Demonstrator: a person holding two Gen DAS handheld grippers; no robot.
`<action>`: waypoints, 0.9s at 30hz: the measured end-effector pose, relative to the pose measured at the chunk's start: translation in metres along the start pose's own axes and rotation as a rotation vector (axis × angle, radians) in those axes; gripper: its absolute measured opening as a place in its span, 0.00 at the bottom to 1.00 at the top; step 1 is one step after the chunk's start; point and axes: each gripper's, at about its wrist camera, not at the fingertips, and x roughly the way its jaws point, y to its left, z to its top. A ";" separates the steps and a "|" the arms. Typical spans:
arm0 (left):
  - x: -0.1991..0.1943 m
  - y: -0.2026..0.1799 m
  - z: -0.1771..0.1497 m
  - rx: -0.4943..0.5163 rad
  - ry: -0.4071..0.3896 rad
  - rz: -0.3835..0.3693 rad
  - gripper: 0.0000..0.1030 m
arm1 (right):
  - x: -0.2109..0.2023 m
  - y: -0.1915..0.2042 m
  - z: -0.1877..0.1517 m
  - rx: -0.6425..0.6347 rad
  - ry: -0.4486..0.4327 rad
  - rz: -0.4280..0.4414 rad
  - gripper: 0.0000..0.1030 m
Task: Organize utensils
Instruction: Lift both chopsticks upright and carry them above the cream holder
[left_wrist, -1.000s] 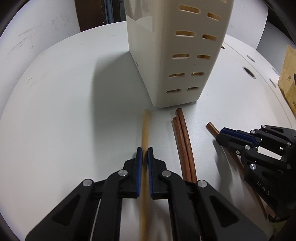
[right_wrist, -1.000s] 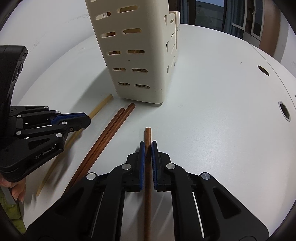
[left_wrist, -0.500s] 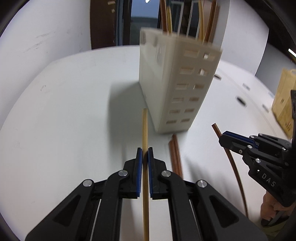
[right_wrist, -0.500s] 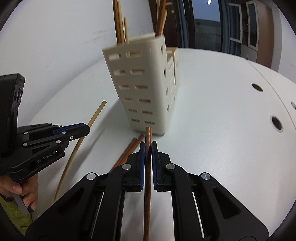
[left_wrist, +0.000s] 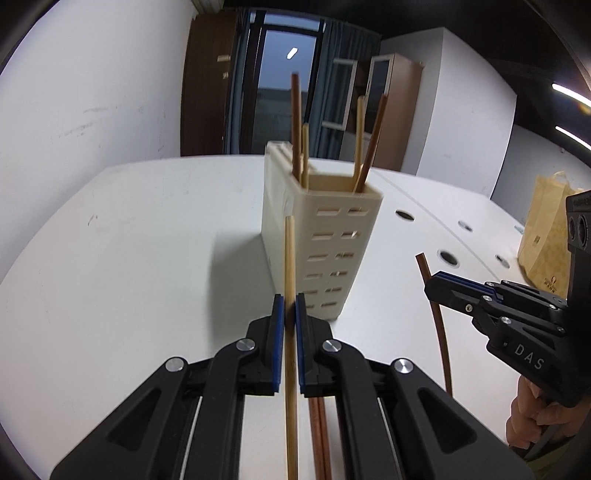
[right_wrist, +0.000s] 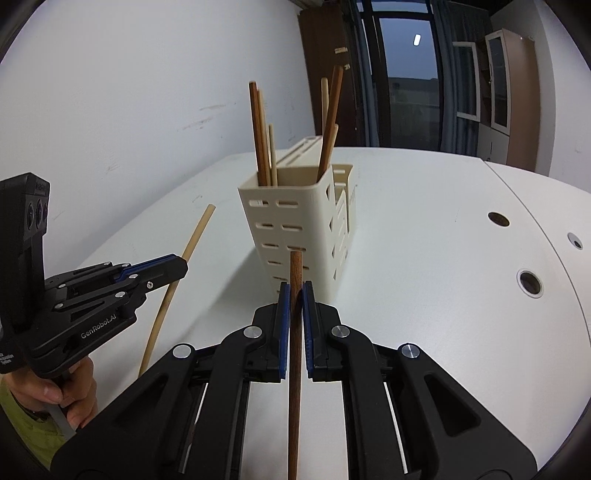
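Left hand-held gripper (left_wrist: 290, 314) clenched on pale bamboo chopstick (left_wrist: 290, 266), right hand-held gripper (right_wrist: 294, 299) clenched on dark wood chopstick (right_wrist: 295, 280). Both sticks run along the fingers, tips pointing 12 o'clock. Cream slotted utensil holder (left_wrist: 325, 240) stands on the white desk (left_wrist: 147, 258) dead ahead, opening above both tips. Left looks slightly nearer; tips must rise over the rim.

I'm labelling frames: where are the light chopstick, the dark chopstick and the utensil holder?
light chopstick (left_wrist: 290, 266), left wrist view, shaft above the jaws.
dark chopstick (right_wrist: 295, 269), right wrist view, shaft near its tip.
utensil holder (right_wrist: 280, 236), right wrist view, slotted front wall.
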 end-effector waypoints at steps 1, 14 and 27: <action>-0.003 -0.003 0.002 0.001 -0.013 -0.005 0.06 | -0.003 0.000 0.002 -0.001 -0.009 0.001 0.06; -0.031 -0.011 0.018 -0.005 -0.131 -0.001 0.06 | -0.034 0.007 0.020 -0.020 -0.089 0.025 0.06; -0.048 -0.012 0.036 -0.002 -0.224 0.007 0.06 | -0.058 0.020 0.044 -0.066 -0.168 0.033 0.06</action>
